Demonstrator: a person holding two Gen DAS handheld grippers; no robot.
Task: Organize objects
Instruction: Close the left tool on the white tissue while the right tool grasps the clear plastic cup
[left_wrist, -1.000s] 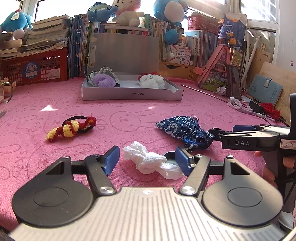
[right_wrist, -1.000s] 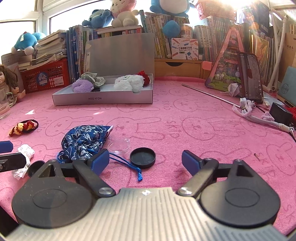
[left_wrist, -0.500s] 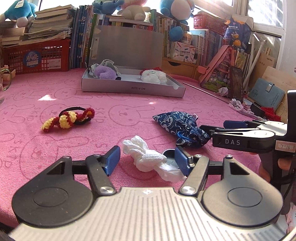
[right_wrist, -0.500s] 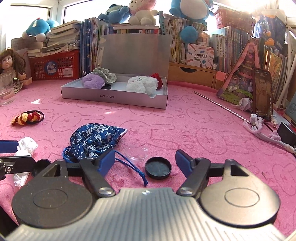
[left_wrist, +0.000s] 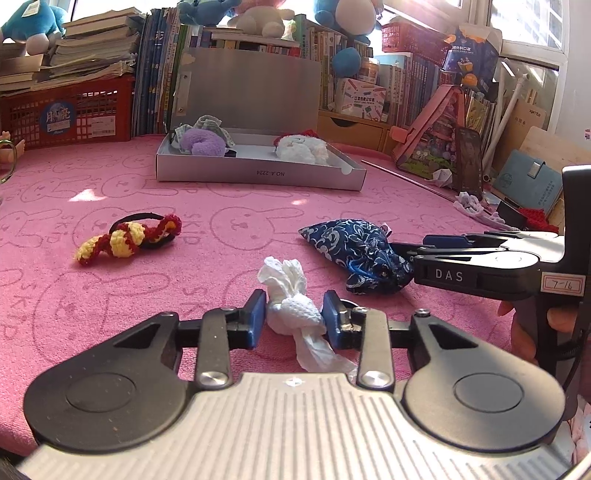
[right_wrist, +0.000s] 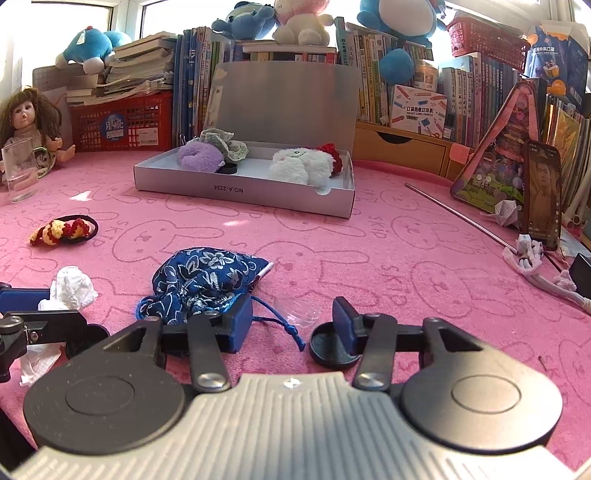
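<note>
Left wrist view: the left gripper is closing, its blue pads either side of the knot of a white cloth on the pink mat; the pads look to be touching it at both sides. The cloth seems light and soft, so it should squash in the grip; the knot is the firmest place to hold. Left of it lies a red and yellow hair tie, right a blue pouch with the right gripper at its near end. Far off is the open box, already holding soft items.

Right wrist view: the right gripper is closing. Its left pad lies against the pouch; between the jaws are only the blue cord and a clear lid, and the right pad overlaps a black cap. Nothing is gripped yet. The pouch looks limp and floppy; its bunched neck is the best hold.
</note>
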